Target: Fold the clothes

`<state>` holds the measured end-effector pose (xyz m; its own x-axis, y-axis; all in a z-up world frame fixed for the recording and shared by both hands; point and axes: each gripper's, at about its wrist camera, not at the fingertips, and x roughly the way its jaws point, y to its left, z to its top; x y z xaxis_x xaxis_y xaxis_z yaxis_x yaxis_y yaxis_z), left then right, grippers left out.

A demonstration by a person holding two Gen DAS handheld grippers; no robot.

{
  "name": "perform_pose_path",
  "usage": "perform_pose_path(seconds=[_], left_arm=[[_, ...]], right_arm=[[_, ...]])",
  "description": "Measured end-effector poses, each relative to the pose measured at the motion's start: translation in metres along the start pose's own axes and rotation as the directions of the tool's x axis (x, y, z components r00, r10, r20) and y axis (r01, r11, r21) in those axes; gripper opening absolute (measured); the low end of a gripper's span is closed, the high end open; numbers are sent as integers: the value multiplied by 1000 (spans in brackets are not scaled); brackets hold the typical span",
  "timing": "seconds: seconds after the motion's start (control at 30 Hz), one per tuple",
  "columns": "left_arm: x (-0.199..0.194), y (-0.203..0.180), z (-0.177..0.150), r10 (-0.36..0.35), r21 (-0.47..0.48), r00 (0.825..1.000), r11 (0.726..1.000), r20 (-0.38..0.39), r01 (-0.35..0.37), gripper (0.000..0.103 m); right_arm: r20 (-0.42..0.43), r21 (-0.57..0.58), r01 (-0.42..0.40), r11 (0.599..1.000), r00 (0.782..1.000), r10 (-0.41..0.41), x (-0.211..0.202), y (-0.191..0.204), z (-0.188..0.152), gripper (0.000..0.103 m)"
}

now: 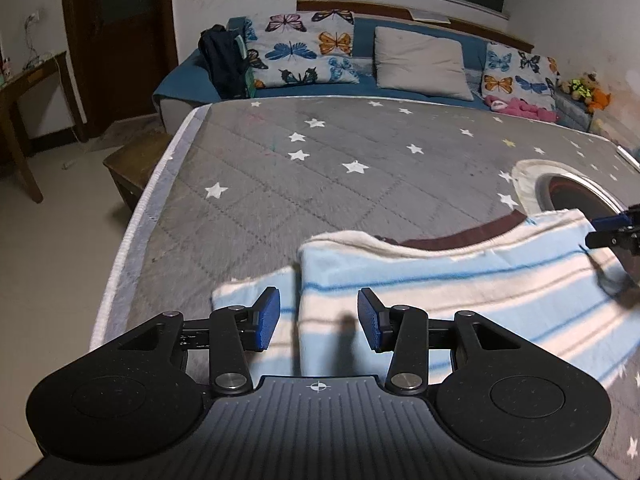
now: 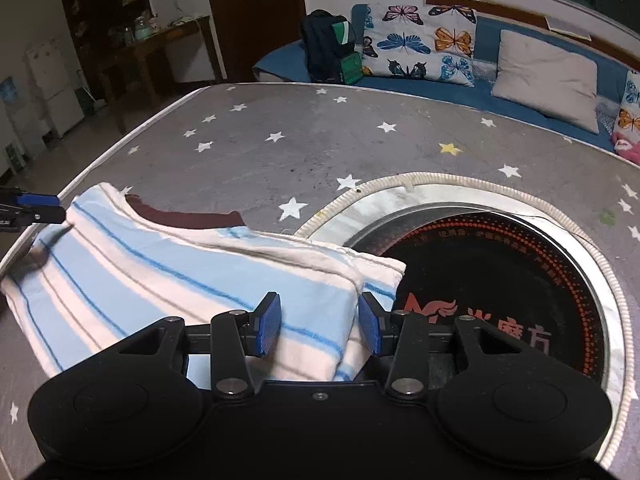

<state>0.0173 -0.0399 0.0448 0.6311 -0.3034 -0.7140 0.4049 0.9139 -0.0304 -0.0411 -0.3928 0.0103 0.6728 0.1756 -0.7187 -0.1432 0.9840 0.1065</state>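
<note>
A blue-and-white striped shirt (image 1: 440,280) with a maroon collar lies folded on the grey star-print table cover (image 1: 280,168). My left gripper (image 1: 318,322) is open, hovering just above the shirt's left end with nothing between its blue pads. In the right wrist view the same shirt (image 2: 180,276) spreads to the left, and my right gripper (image 2: 318,324) is open over its right folded edge. The right gripper's blue tips (image 1: 612,232) show at the far right of the left wrist view; the left gripper's tips (image 2: 36,208) show at the far left of the right wrist view.
A round black heater plate (image 2: 500,288) with a metal rim is set into the table to the right of the shirt. A blue sofa (image 1: 400,60) with butterfly cushions and a dark backpack (image 1: 224,60) stands behind. The table's left edge (image 1: 132,216) drops to the floor.
</note>
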Motion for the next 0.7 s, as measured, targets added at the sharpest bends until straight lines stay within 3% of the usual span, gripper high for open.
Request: perform_pose_path(seconds=[0.17,0.37,0.43,0.47,0.57,0.7], left_arm=[[15,-1,2,3,9,1000,1000,-5,-3,36],[23,-3,4,-5,4,1000,1000,-3,5,17],[24,-4,5,-8,3,1000,1000,-3,8,12],[24,-4,5,-9,4,1000,1000,-3,9,9],[21,-3,9,-15,0,1000,1000,12,15,5],[14,1,23,-32,-27,998,999,46,33,5]], right_arm=[[2,-2,12,1000,1000,-12,7,0,2,46],[-7,-8,14,1000,1000,-14,12,1,8,46],[-17,-7,9,1000,1000,-9,15,1,8,41],[-23,-8,8,1000,1000,-9,16,1,8,30],[-23,-22,21,1000,1000,-21,13,3,13,17],[5,-54,19,998,1000,-19,3,8,28,13]])
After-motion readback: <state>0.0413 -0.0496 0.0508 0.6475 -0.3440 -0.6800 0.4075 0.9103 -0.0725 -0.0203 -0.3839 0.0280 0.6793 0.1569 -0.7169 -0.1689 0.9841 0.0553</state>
